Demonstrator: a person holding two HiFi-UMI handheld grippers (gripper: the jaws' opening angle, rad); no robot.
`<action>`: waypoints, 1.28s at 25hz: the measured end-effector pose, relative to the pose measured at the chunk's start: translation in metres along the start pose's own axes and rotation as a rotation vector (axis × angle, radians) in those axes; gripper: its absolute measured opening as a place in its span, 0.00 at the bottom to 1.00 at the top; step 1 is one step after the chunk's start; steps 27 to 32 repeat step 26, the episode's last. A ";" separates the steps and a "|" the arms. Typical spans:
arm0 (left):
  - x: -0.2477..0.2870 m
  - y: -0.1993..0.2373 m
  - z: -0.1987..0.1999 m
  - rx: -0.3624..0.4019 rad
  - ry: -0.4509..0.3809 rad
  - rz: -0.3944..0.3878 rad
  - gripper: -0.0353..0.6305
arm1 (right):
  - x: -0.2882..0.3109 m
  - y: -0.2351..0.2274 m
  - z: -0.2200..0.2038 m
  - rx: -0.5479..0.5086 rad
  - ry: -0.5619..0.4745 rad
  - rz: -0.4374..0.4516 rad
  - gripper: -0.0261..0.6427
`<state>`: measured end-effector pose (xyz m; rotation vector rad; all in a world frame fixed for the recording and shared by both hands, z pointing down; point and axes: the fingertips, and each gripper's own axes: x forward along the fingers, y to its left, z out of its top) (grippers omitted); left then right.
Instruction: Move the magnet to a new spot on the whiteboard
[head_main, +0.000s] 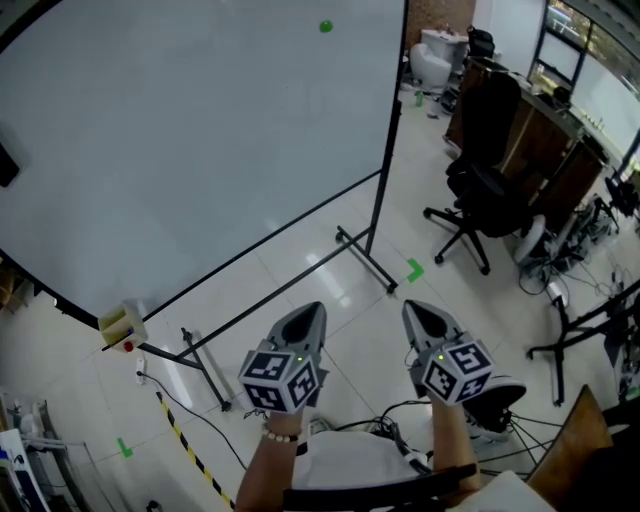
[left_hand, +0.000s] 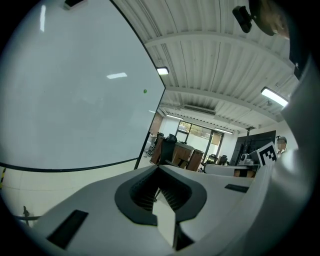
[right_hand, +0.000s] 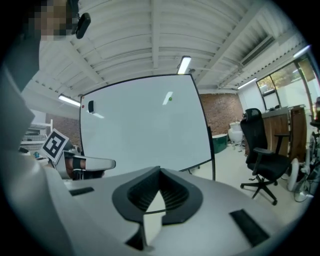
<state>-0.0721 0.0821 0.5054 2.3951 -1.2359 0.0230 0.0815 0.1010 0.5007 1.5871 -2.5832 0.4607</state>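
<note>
A small green magnet sticks near the top right of the big whiteboard. The same magnet shows as a dot in the left gripper view and as the magnet high on the board in the right gripper view. My left gripper and right gripper hang low over the floor, side by side and well short of the board. Both point toward it. Each has its jaws shut with nothing between them, as seen at the left gripper and the right gripper.
A black office chair and wooden desks stand to the right of the board. The board's stand foot reaches across the tiled floor. A yellow box sits at the board's lower left, a black eraser at its left edge. Cables lie on the right.
</note>
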 end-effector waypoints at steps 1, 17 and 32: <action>0.000 -0.007 0.000 0.005 -0.002 -0.004 0.05 | -0.006 -0.004 0.000 0.003 -0.002 -0.008 0.05; -0.020 -0.064 -0.010 0.021 -0.044 0.042 0.05 | -0.045 -0.002 0.012 -0.021 -0.035 0.070 0.05; -0.033 -0.064 -0.008 0.024 -0.058 0.068 0.05 | -0.047 0.009 0.013 -0.038 -0.028 0.098 0.05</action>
